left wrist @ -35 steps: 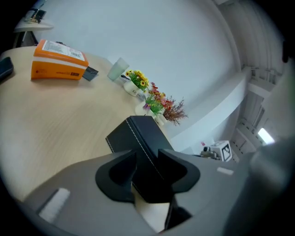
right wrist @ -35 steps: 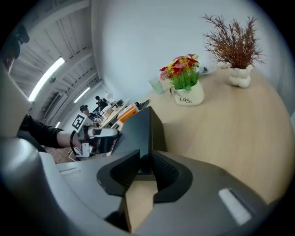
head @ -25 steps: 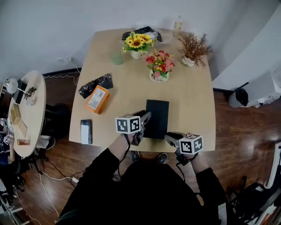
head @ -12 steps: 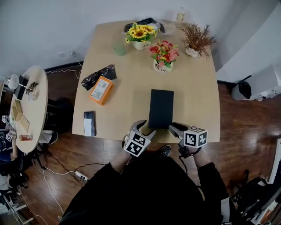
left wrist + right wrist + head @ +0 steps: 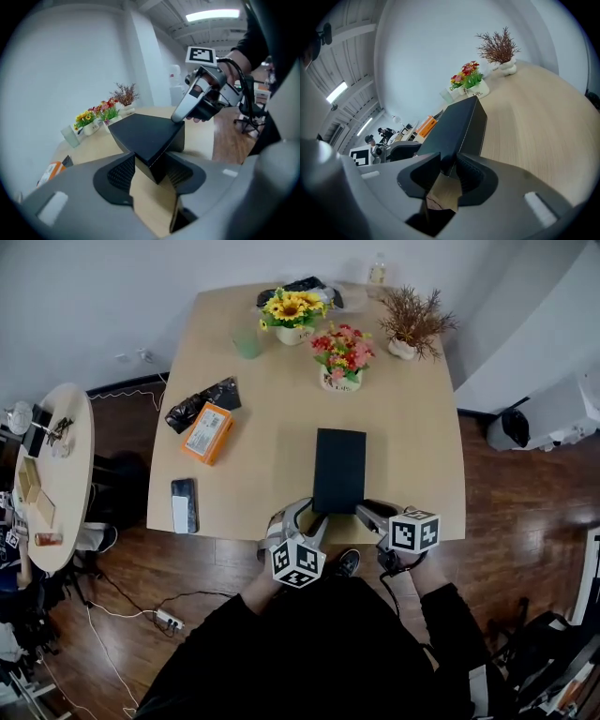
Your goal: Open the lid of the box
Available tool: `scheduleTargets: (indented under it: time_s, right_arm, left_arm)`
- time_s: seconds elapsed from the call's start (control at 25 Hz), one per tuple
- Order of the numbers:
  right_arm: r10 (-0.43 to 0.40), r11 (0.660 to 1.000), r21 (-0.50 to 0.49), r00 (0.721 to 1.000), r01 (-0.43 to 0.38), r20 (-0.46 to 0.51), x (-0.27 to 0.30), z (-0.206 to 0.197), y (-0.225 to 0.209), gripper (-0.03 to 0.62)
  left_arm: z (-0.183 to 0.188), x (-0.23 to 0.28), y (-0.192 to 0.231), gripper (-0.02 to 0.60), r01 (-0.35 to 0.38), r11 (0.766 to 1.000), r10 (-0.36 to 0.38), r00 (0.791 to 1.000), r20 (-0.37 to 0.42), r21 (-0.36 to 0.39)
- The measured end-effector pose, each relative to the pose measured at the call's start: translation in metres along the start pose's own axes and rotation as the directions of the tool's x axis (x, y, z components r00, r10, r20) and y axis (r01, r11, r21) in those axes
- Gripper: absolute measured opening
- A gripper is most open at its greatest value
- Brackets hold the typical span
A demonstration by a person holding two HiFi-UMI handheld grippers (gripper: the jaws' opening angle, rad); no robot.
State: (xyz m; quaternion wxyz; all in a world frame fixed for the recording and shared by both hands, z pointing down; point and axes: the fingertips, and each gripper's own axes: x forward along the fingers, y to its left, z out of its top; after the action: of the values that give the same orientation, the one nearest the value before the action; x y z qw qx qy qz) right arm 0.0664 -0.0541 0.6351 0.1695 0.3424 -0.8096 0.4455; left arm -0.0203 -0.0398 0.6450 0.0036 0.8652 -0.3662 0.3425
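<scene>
A flat black box (image 5: 338, 470) with its lid down lies on the wooden table (image 5: 412, 456), its short end near the front edge. My left gripper (image 5: 316, 521) is at the box's near left corner. In the left gripper view that corner (image 5: 146, 140) sits between the pads of this gripper (image 5: 149, 171), which are closing and touch it on both sides. My right gripper (image 5: 365, 513) is at the near right corner. In the right gripper view its jaws (image 5: 449, 171) pinch the box's corner edge (image 5: 459, 126). The right gripper (image 5: 187, 105) shows beyond the box in the left gripper view.
Further back stand a red flower pot (image 5: 342, 357), sunflowers (image 5: 289, 315), a dried plant (image 5: 411, 329) and a green cup (image 5: 247, 341). To the left lie an orange packet (image 5: 207, 433), a black bag (image 5: 202, 401) and a phone (image 5: 183, 505). A round side table (image 5: 56, 474) stands left.
My left gripper came off the box's left side, swung back toward the table edge and now sits at the near left corner. The right gripper stayed at the near right corner.
</scene>
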Motion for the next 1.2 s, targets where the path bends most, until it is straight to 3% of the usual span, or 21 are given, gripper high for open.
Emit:
scheduleTargets:
  time_s: [0.12,0.28,0.4,0.52,0.6,0.68,0.8,0.88,0.96,1.08,1.16,1.2]
  right_arm:
    - [0.002,1.0,-0.001,1.0,-0.002,-0.005,-0.001,0.0,0.0,0.106]
    - [0.017,1.0,0.004,1.0,-0.017,-0.009,0.001,0.001,0.002,0.107]
    - [0.071,0.996,0.059,0.997,-0.072,0.022,-0.001,0.001,0.002,0.107]
    - [0.094,0.99,0.098,0.993,-0.101,0.076,-0.009,0.006,0.001,0.104]
    - [0.037,0.997,0.063,0.992,-0.044,0.119,-0.019,0.012,-0.004,0.095]
    - [-0.048,0.999,-0.01,0.985,0.051,0.163,-0.032,0.019,-0.009,0.06]
    - [-0.155,0.981,-0.076,0.962,0.176,0.223,-0.057,0.027,-0.022,0.04]
    - [-0.261,0.954,-0.072,0.926,0.29,0.271,-0.08,0.03,-0.042,0.04]
    - [-0.388,0.907,-0.033,0.865,0.419,0.32,-0.11,0.03,-0.067,0.04]
    - [-0.494,0.853,0.041,0.781,0.52,0.382,-0.153,0.031,-0.09,0.034]
    - [-0.512,0.835,0.052,0.741,0.547,0.434,-0.173,0.039,-0.09,0.031]
    - [-0.509,0.83,0.042,0.726,0.556,0.462,-0.179,0.046,-0.085,0.029]
  left_arm:
    - [0.002,-0.002,0.0,0.184,-0.075,0.987,0.071,0.997,0.033,0.14]
    - [0.002,-0.004,0.003,0.209,-0.129,0.942,0.122,0.992,0.041,0.309]
    - [0.023,-0.018,0.004,0.21,-0.112,0.948,0.08,0.99,0.118,0.299]
    - [0.072,-0.037,-0.003,0.19,-0.045,0.976,-0.013,0.964,0.265,0.213]
    - [0.103,-0.04,-0.014,0.189,0.024,0.982,-0.084,0.942,0.324,0.186]
    - [0.128,-0.036,-0.03,0.183,0.083,0.975,-0.153,0.924,0.352,0.206]
    - [0.146,-0.023,-0.057,0.179,0.156,0.948,-0.247,0.91,0.333,0.277]
    - [0.147,-0.017,-0.066,0.179,0.192,0.942,-0.275,0.91,0.309,0.275]
    - [0.145,-0.018,-0.061,0.179,0.217,0.957,-0.269,0.913,0.307,0.192]
    - [0.134,-0.021,-0.029,0.178,0.232,0.972,-0.207,0.929,0.306,-0.048]
    - [0.121,-0.027,0.004,0.173,0.212,0.944,-0.13,0.943,0.306,-0.253]
    - [0.114,-0.033,0.023,0.169,0.197,0.911,-0.082,0.948,0.309,-0.363]
